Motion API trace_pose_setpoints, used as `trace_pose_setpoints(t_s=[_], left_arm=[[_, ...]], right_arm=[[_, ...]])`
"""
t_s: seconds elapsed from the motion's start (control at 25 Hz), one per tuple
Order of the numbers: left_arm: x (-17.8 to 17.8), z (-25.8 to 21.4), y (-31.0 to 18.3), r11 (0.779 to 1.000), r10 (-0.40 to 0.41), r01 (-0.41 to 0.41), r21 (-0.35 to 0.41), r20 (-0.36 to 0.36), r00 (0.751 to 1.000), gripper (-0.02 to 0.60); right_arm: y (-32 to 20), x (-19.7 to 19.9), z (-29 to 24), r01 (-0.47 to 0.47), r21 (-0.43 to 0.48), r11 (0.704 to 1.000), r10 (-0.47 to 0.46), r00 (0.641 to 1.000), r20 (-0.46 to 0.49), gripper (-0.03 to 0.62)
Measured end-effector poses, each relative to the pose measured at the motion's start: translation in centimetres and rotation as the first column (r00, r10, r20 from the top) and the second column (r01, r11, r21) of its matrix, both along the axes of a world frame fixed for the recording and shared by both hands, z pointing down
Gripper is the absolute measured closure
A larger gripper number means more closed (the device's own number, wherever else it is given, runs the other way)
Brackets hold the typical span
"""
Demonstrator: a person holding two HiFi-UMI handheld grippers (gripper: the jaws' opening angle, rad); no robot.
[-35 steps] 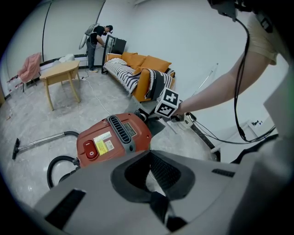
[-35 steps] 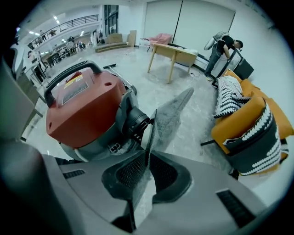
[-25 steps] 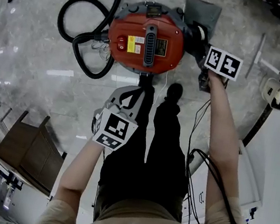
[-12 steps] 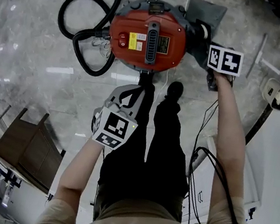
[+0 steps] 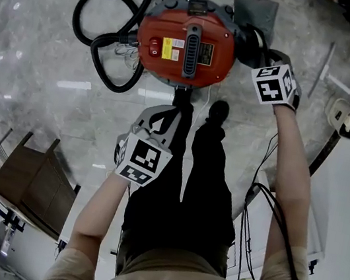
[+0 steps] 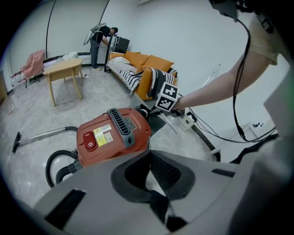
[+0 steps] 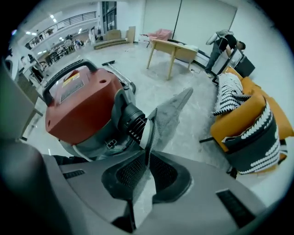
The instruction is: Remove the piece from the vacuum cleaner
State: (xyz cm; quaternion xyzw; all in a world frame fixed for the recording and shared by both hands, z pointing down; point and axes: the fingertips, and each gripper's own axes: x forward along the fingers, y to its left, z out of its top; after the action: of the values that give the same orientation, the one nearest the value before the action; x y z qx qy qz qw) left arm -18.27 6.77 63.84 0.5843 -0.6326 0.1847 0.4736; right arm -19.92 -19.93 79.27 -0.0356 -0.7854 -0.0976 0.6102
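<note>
Right tongs pinch the grey piece at the far right of the vacuum; left tongs are pressed together, empty. We fear the thin piece slipping or tearing if it snags.

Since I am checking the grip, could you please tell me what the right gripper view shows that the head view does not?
Only the right gripper view: the right gripper with its jaws shut on the edge of the thin grey piece, and a person standing far off. Only the head view: the left gripper and the wearer's forearms; there the marker cube hides the right jaws. Both: the red vacuum cleaner and the grey piece beside it.
</note>
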Motion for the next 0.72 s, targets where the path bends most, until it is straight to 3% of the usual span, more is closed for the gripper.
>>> trace_pose_setpoints(t_s=[0.56,0.64,0.72], left_arm=[[0.3,0.24,0.06,1.0,-0.004,0.004,-0.009,-0.003,1.0,0.578],[0.31,0.38,0.14,1.0,-0.008,0.008,-0.011,-0.006,1.0,0.578],[0.3,0.58,0.23,1.0,-0.012,0.012,-0.011,-0.007,1.0,0.578]], right_arm=[[-0.3,-0.07,-0.08,0.108,0.139,0.984,-0.117,0.992,0.056,0.559],[-0.47,-0.03,0.09,0.009,0.088,0.996,-0.016,0.997,0.071,0.559],[-0.64,-0.07,0.17,-0.199,-0.049,0.979,0.202,0.976,0.074,0.559]])
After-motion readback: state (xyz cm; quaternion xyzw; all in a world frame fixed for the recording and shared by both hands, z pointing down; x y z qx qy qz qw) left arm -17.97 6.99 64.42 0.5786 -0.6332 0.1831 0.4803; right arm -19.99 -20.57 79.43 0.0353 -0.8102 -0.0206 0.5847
